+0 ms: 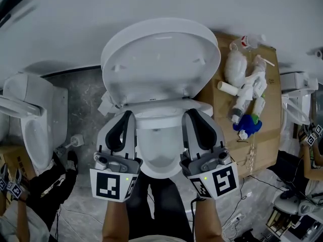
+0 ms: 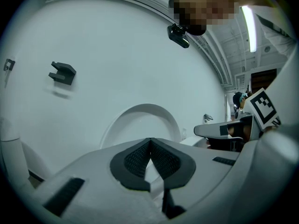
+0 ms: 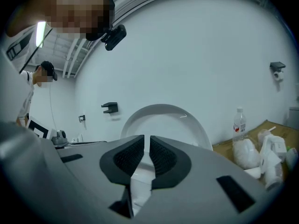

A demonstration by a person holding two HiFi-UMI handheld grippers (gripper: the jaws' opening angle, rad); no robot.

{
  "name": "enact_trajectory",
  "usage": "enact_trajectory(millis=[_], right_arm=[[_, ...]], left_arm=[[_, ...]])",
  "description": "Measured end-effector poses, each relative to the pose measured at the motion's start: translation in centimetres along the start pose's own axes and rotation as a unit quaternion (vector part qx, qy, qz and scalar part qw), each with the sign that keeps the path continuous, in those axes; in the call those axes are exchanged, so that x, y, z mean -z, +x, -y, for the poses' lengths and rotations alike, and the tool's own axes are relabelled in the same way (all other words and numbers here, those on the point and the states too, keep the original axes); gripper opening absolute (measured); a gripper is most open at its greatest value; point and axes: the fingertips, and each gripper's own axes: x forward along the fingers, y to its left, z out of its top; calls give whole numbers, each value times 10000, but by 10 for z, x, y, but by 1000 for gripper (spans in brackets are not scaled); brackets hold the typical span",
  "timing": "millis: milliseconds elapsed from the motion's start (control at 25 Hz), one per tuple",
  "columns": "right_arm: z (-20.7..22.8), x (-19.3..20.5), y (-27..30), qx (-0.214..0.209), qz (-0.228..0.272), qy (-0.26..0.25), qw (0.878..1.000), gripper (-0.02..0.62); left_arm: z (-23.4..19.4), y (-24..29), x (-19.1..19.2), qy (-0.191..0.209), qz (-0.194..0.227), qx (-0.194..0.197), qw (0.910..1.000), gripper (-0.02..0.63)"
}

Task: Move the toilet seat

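"Head view: where's the seat [image 1: 161, 54]?"
"Up, tilted back toward the wall [image 1: 151, 1] above the bowl [image 1: 157, 153], with its underside facing the camera."
"What's around it?"
"A second toilet [image 1: 30, 110] stands close on the left. On the right, a box [image 1: 222, 107] sits just beside the bowl. A white bag [image 1: 235, 67], bottles [image 1: 251, 91] and a blue thing [image 1: 247, 124] lie on it. A person [image 1: 45, 190] crouches at the left edge."
"And the grippers?"
"The left gripper [image 1: 126, 116] and right gripper [image 1: 191, 114] sit over the bowl's two sides and point at the seat's hinge end. I can't tell whether the tips touch anything."
"Jaws?"
"In the left gripper view the pads [image 2: 135, 158] meet at the tips with nothing between them. In the right gripper view the pads [image 3: 128, 157] are a thin slit apart and grip nothing. In both views the seat rises beyond the tips in full view."
"Anything smaller?"
"A black bracket [image 2: 62, 73] on the wall."
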Motion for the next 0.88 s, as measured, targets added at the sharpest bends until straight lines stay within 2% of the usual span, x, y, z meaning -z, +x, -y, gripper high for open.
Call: enact_trajectory(millis=[880], right_arm=[[14, -11, 43, -61, 110, -175, 9998, 28]], left_arm=[[-19, 34, -8, 87, 68, 48, 9999, 9]])
